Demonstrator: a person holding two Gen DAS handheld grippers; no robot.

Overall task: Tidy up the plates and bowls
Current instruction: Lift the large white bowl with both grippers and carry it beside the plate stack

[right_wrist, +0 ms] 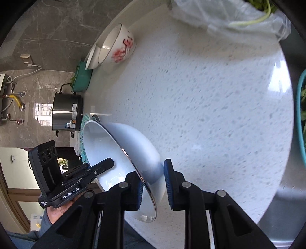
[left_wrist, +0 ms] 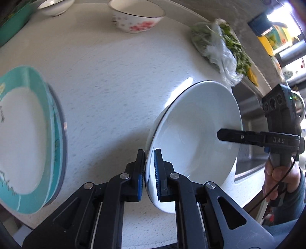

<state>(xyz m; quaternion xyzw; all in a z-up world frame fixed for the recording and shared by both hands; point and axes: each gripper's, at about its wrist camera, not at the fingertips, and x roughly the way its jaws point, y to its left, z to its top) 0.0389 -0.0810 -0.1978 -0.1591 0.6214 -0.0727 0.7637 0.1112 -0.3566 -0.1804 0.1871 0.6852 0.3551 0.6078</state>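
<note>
A white bowl [left_wrist: 195,138] is held between both grippers above the white counter [left_wrist: 107,86]. My left gripper [left_wrist: 149,174] is shut on its near rim. My right gripper [right_wrist: 153,185] straddles the opposite rim [right_wrist: 122,151], one finger inside and one on the outer wall with a small gap, so I cannot tell if it grips. It shows in the left wrist view as a black finger [left_wrist: 239,137] inside the bowl. A stack of teal-rimmed plates [left_wrist: 24,138] lies at the left. A floral bowl [left_wrist: 135,16] and a plain white bowl [left_wrist: 55,5] stand at the back.
A plastic bag of greens [left_wrist: 220,46] lies at the back right beside a steel sink [left_wrist: 246,118]. A teal tray [left_wrist: 13,21] is at the back left. A steel pot [right_wrist: 67,115] stands at the counter's end. A teal basket [right_wrist: 300,118] shows at the right edge.
</note>
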